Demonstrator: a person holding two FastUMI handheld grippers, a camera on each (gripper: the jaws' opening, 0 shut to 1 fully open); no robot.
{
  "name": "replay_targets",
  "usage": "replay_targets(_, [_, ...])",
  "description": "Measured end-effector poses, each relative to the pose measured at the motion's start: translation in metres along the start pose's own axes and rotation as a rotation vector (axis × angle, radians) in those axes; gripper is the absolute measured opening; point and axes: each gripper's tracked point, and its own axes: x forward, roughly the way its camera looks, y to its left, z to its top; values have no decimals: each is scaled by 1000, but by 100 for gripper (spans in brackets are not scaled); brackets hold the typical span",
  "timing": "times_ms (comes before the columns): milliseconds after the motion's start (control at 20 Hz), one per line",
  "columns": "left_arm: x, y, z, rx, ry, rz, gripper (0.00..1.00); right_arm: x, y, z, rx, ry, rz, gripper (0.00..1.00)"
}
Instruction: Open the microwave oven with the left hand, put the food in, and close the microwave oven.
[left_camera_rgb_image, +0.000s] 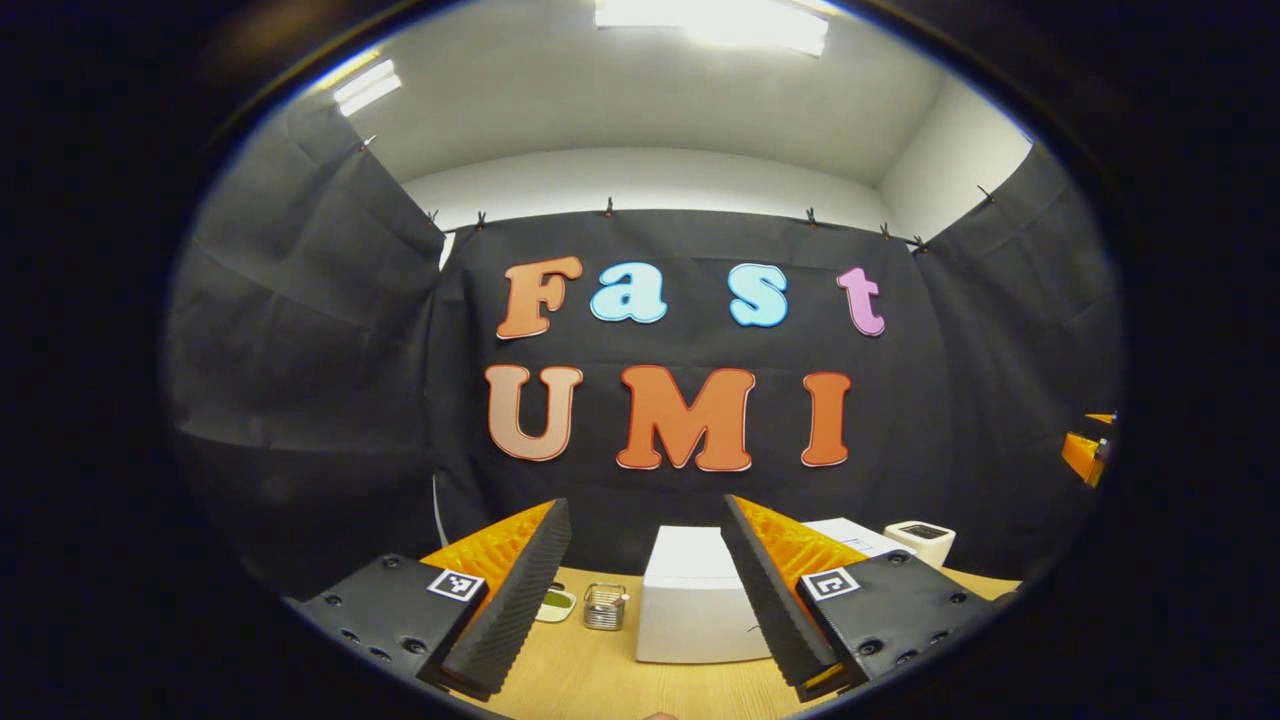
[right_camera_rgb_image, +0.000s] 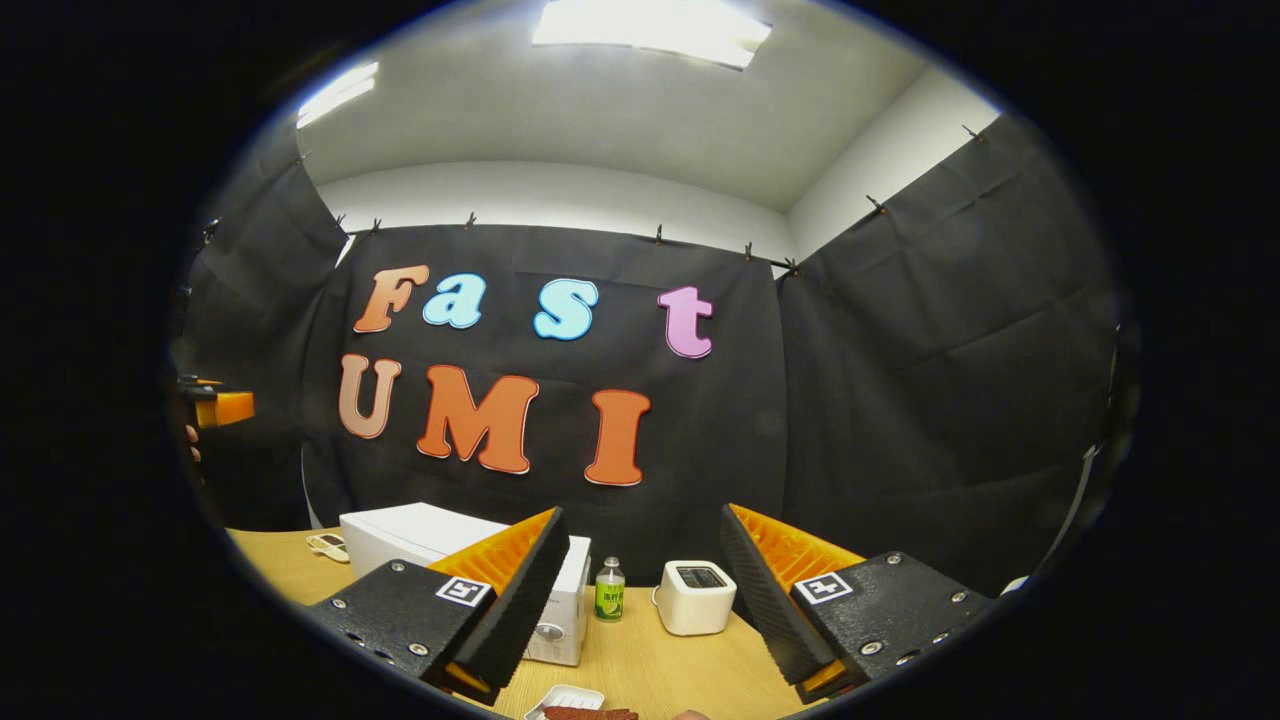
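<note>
The white microwave oven (left_camera_rgb_image: 690, 600) stands on the wooden table with its door closed, straight ahead between my left gripper's fingers. My left gripper (left_camera_rgb_image: 647, 590) is open, held above the table and short of the oven. In the right gripper view the microwave oven (right_camera_rgb_image: 420, 545) sits to the left, partly behind the left finger. A white dish with reddish food (right_camera_rgb_image: 575, 705) lies at the bottom edge, below my open right gripper (right_camera_rgb_image: 645, 600). The other gripper (right_camera_rgb_image: 222, 405) shows at the far left edge with a hand on it.
A white toaster (right_camera_rgb_image: 697, 595) and a small green-labelled bottle (right_camera_rgb_image: 609, 590) stand right of the oven. A small clear container (left_camera_rgb_image: 604, 606) and a little white dish (left_camera_rgb_image: 556, 604) sit left of it. The wooden table (left_camera_rgb_image: 590, 680) runs to the black cloth wall.
</note>
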Motion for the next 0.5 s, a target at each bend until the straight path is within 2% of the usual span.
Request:
replay_targets(50, [1,-12,-6,6,6,-20,97,-1,-2,-3,3,4,1,94])
replay_targets(450, [12,-126,-77,-18,79,-189,99,-11,-26,-16,-8,10,-23,94])
replay_targets(500, [12,-139,-86,-22,85,-209,97,-13,-28,-18,-5,11,-24,94])
